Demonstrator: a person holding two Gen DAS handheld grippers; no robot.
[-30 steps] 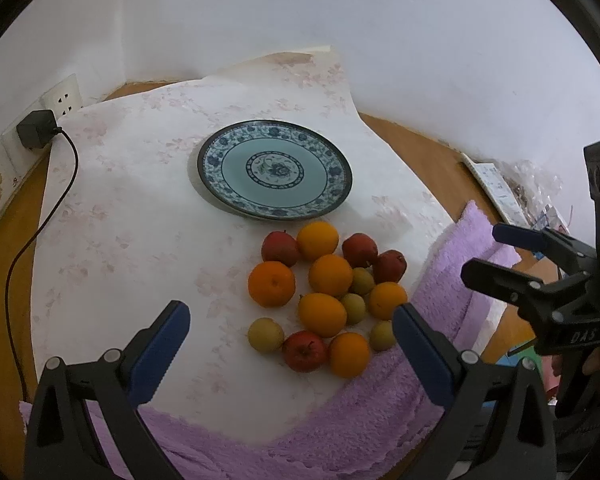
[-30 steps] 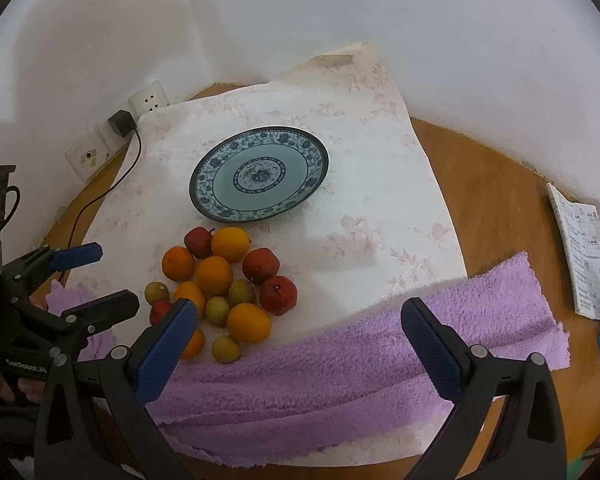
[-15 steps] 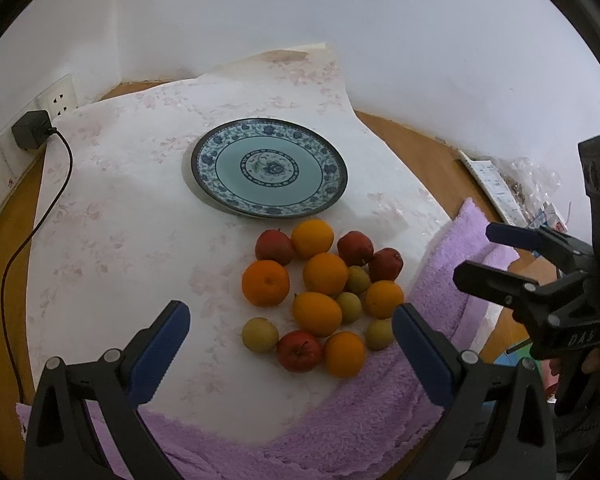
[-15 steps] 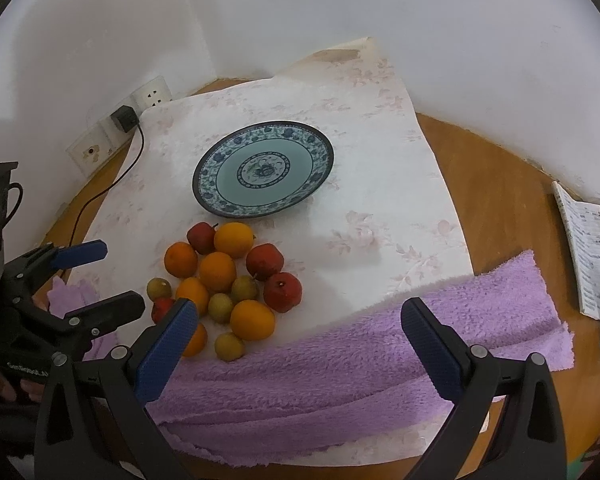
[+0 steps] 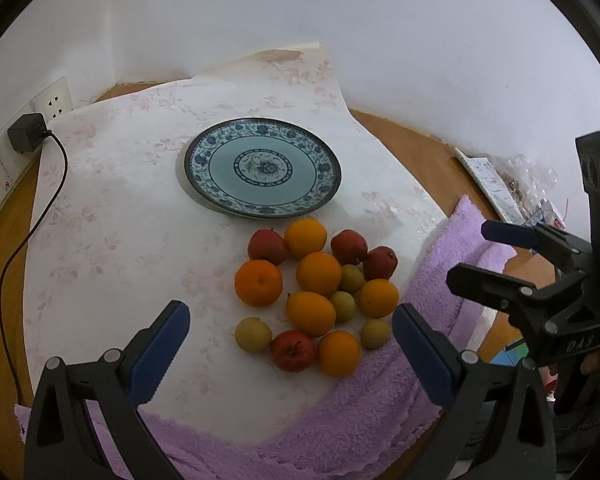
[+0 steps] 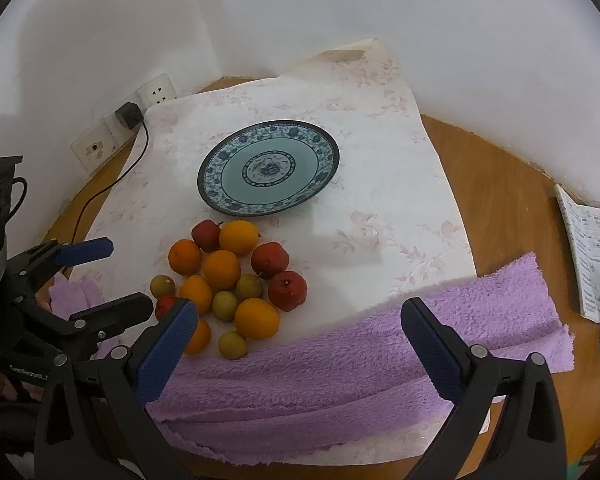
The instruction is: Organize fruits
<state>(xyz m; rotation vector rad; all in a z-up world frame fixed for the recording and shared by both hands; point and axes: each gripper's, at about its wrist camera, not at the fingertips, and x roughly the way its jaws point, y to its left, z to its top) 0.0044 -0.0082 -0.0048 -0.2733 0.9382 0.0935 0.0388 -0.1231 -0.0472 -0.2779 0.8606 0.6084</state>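
Now both hand-held grippers, left and right, hover wide open and empty over the heaped oranges, red and small green fruits, with the first pick for the blue patterned porcelain plate next.

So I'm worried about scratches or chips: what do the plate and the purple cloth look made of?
The plate looks like glazed ceramic: a glossy, hard surface with a printed blue floral pattern, though melamine can't be ruled out. The purple cloth looks like soft fleece or terry, with a fuzzy, matted pile.

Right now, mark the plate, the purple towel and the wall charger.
plate [image 5: 236,206]: left wrist view, patterned rim, near side.
purple towel [image 6: 380,364]: right wrist view, middle of the pile.
wall charger [image 5: 25,138]: left wrist view, black body at the socket.
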